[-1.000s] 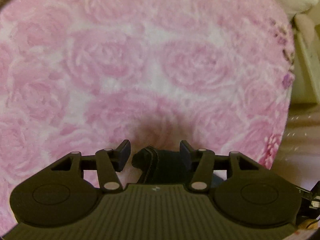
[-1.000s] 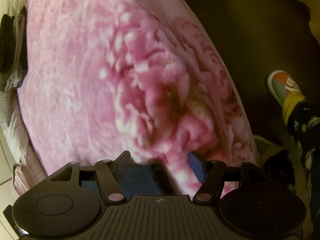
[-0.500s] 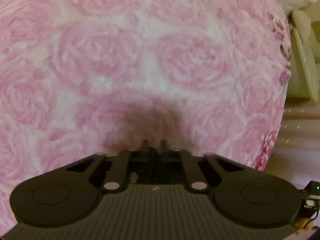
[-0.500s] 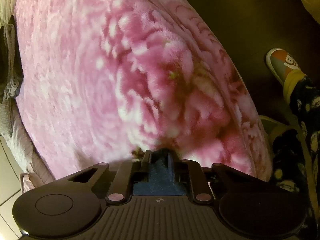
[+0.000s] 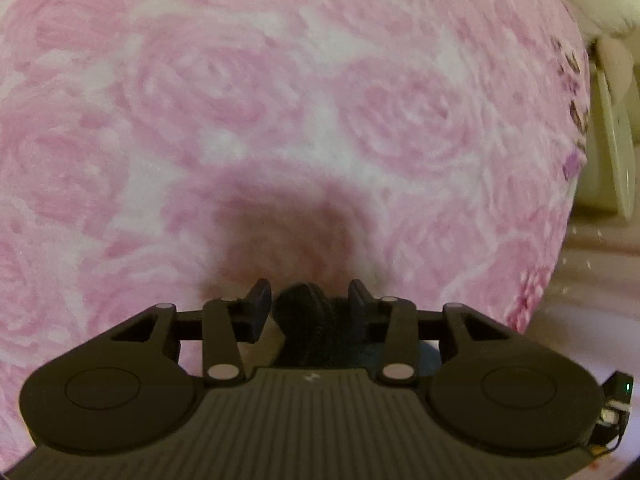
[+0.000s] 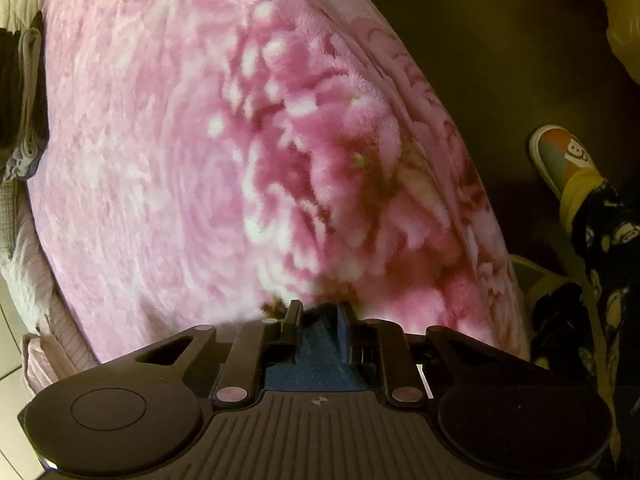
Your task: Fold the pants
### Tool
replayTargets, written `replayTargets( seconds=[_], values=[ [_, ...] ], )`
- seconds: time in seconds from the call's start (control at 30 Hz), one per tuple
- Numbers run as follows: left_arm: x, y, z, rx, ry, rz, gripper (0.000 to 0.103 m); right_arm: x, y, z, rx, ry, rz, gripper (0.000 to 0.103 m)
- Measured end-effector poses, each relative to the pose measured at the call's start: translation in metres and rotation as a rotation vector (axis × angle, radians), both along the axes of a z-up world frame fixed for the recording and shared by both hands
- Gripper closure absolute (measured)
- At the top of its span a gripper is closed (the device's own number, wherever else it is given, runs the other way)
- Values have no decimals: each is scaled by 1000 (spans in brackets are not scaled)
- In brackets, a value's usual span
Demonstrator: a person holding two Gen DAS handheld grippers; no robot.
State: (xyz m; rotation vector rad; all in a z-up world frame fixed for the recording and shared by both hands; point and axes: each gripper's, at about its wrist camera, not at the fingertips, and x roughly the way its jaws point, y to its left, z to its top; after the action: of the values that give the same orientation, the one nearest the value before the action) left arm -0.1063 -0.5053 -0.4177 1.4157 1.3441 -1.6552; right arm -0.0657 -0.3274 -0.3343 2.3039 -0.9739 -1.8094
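Note:
The pants show only as dark blue cloth close under each camera, lying on a pink rose-patterned blanket. In the left wrist view a bunched dark fold of the pants lies between the fingers of my left gripper, which stands open, with a gap beside the left finger. In the right wrist view my right gripper is shut on a blue denim fold of the pants, low over the blanket. Most of the garment is hidden beneath the gripper bodies.
The blanket's edge drops off at the right toward cream bedding. In the right wrist view a dark floor lies beyond the blanket edge, with a person's patterned trouser leg and shoe at the right. Folded clothes sit at the far left.
My left gripper, open a second ago, shut on the fold half a second ago and has opened again. My right gripper shut on the denim and still holds it.

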Motion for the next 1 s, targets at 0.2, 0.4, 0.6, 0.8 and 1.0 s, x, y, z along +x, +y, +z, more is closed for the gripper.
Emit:
replayTargets(
  seconds=[0.2, 0.4, 0.6, 0.8, 1.0],
  values=[
    [-8, 8, 5, -72, 34, -28, 94, 2, -5, 1, -15, 38, 60, 95],
    [32, 20, 15, -168, 142, 139, 103, 11, -6, 4, 25, 71, 34, 97],
    [30, 37, 13, -256, 104, 185, 100, 8, -12, 4, 69, 16, -3, 92],
    [53, 57, 67, -408, -11, 245, 96, -18, -25, 58, 152, 241, 415, 56],
    [105, 133, 133, -428, -138, 353, 75, -10, -47, 135, -6, 585, 977, 53]
  ],
)
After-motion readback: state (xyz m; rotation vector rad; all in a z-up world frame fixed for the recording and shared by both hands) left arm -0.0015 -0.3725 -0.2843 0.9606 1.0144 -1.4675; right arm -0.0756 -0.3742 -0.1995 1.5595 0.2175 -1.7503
